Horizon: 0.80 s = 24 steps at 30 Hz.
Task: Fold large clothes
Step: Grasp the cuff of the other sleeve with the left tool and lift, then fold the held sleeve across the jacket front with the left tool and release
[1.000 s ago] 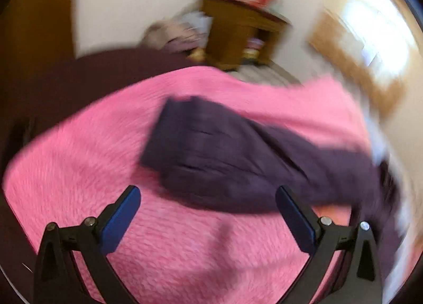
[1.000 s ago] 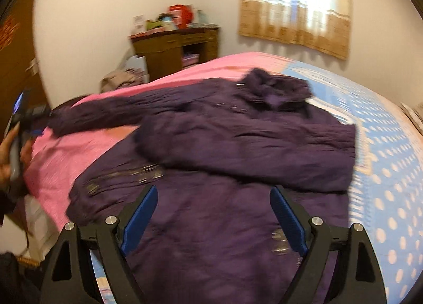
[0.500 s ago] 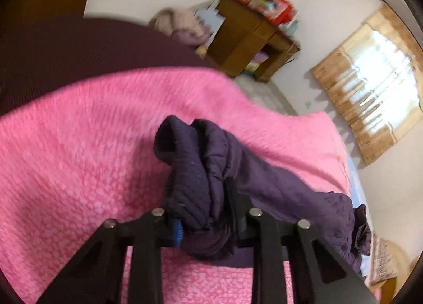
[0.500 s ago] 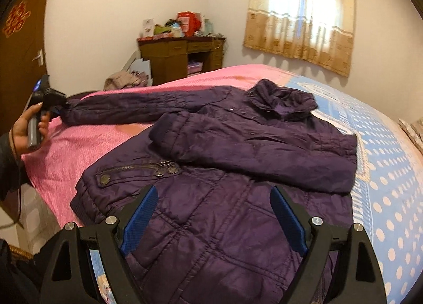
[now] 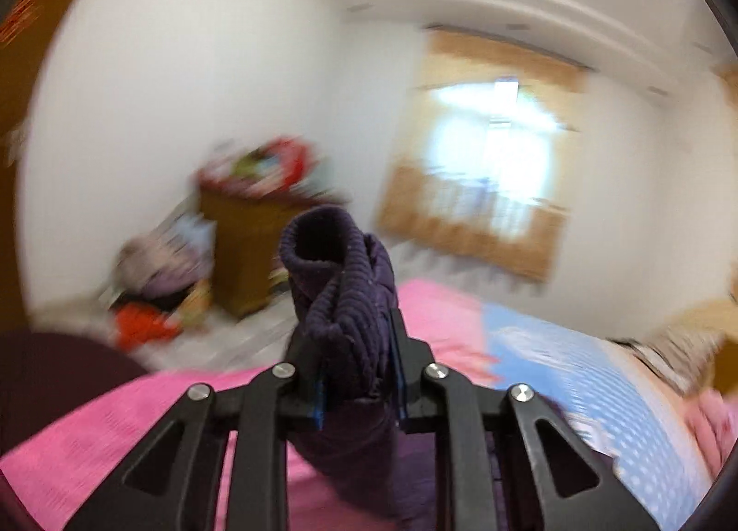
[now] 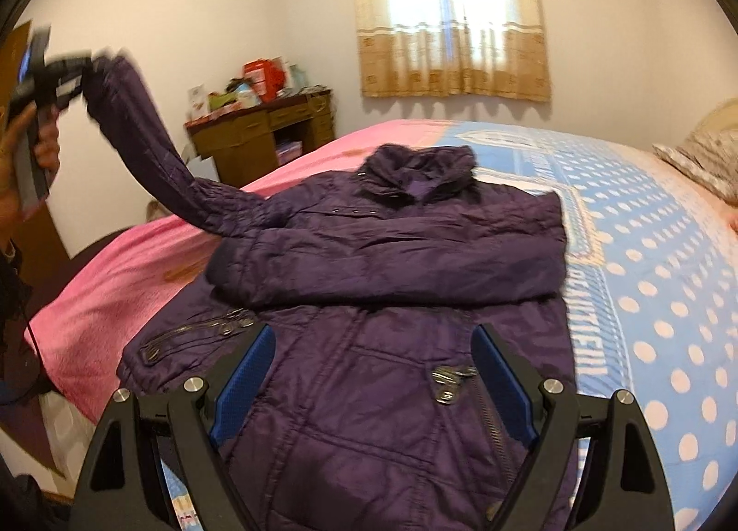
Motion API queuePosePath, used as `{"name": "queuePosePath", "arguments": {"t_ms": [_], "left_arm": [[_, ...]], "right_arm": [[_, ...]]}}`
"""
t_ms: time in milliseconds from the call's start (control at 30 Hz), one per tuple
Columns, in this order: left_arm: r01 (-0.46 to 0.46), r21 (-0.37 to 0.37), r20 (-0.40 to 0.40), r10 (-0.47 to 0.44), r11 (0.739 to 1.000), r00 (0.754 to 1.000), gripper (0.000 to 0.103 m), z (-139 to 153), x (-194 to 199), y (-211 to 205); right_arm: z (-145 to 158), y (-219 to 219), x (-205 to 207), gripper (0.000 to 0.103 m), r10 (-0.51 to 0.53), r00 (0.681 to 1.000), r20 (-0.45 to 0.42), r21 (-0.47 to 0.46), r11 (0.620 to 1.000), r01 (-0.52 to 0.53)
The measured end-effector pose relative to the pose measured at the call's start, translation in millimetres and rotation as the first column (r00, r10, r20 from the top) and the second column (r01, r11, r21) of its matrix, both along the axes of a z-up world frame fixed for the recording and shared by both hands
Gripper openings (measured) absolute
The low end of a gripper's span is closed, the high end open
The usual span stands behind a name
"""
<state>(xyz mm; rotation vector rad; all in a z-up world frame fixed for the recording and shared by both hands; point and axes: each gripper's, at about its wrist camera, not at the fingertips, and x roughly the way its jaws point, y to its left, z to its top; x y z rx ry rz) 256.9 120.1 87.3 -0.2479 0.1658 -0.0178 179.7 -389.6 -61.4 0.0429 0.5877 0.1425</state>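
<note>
Left hand-held gripper [image 5: 357,374] just closed, clamped on jacket [image 6: 392,300] cuff [image 5: 332,249], right hand-held gripper [image 6: 373,374] jaws apart, empty

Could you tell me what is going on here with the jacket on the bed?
A person is folding a purple jacket spread on the bed, with a handheld gripper in each hand. The left gripper has just closed on the ribbed cuff of one sleeve and holds it up in the air, off the pink side of the bed. The other sleeve already lies folded across the chest. The right gripper hovers open above the jacket's lower front, holding nothing.
</note>
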Motion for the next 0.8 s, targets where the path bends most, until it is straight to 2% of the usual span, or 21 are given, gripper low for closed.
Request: {"name": "queuePosePath", "arguments": {"t_ms": [67,100,133,200,267,333,400,433,500,567,633,667,700,733,800], "left_arm": [[0.103,0.077,0.031,-0.105,0.992,0.994,0.021,8.0,-7.4,-48.0],[0.169,0.118,0.033,-0.174,0.978,0.984,0.021,7.8,-7.3,-81.6],[0.243,0.157,0.023,-0.250,0.957,0.968,0.021,3.3,-6.2,-116.1],[0.316,0.216,0.005,-0.325,0.924,0.946,0.021,-9.0,-7.9,-162.6],[0.417,0.263,-0.051,-0.419,0.870,0.906,0.023,-31.3,-6.4,-217.9],[0.470,0.317,-0.129,-0.453,0.824,0.882,0.035,-54.2,-0.9,-265.4],[0.532,0.320,-0.208,-0.490,0.784,0.847,0.065,-74.6,3.0,-293.5],[0.545,0.313,-0.218,-0.500,0.777,0.838,0.072,-81.1,0.9,-295.5],[0.541,0.325,-0.196,-0.505,0.775,0.841,0.095,-82.6,-13.8,-287.9],[0.530,0.362,-0.174,-0.503,0.767,0.846,0.102,-84.8,-28.1,-281.1],[0.502,0.397,-0.169,-0.477,0.768,0.863,0.103,-91.3,-24.7,-266.0],[0.473,0.421,-0.174,-0.443,0.774,0.880,0.103,-94.3,-14.9,-246.4],[0.448,0.439,-0.181,-0.412,0.778,0.893,0.103,-99.5,-9.5,-253.7],[0.415,0.460,-0.189,-0.370,0.785,0.910,0.103,-105.4,0.5,-255.3],[0.303,0.510,-0.208,-0.227,0.805,0.951,0.103,-115.3,36.8,-224.9]], "right_arm": [[0.4,-14.1,-2.4,0.087,-0.043,0.999,0.004,0.026,0.999,0.042],[0.3,-19.9,-3.6,0.087,-0.059,0.998,0.006,0.035,0.998,0.058],[0.2,-28.1,-5.4,0.087,-0.084,0.996,0.008,0.050,0.995,0.083],[-1.2,-43.4,-8.8,0.087,-0.132,0.991,0.006,0.072,0.989,0.131],[-5.3,-59.8,-11.4,0.087,-0.187,0.982,-0.018,0.088,0.978,0.188],[-9.1,-72.3,-13.1,0.087,-0.217,0.975,-0.049,0.093,0.971,0.220],[-11.5,-83.2,-18.7,0.087,-0.239,0.969,-0.061,0.088,0.966,0.244],[-12.4,-88.1,-21.0,0.087,-0.247,0.967,-0.065,0.081,0.964,0.252],[-14.5,-95.8,-23.4,0.087,-0.267,0.961,-0.071,0.070,0.960,0.271],[-15.2,-102.4,-19.7,0.087,-0.277,0.957,-0.083,0.074,0.956,0.283],[-13.4,-104.0,-14.2,0.087,-0.273,0.958,-0.084,0.078,0.957,0.279],[-9.7,-102.5,-7.8,0.087,-0.262,0.962,-0.080,0.079,0.960,0.268],[-6.0,-100.6,-2.6,0.087,-0.250,0.965,-0.076,0.083,0.963,0.256],[0.0,-97.4,6.3,0.087,-0.230,0.971,-0.068,0.091,0.968,0.235],[9.6,-89.3,23.7,0.087,-0.201,0.978,-0.057,0.103,0.973,0.206]]}}
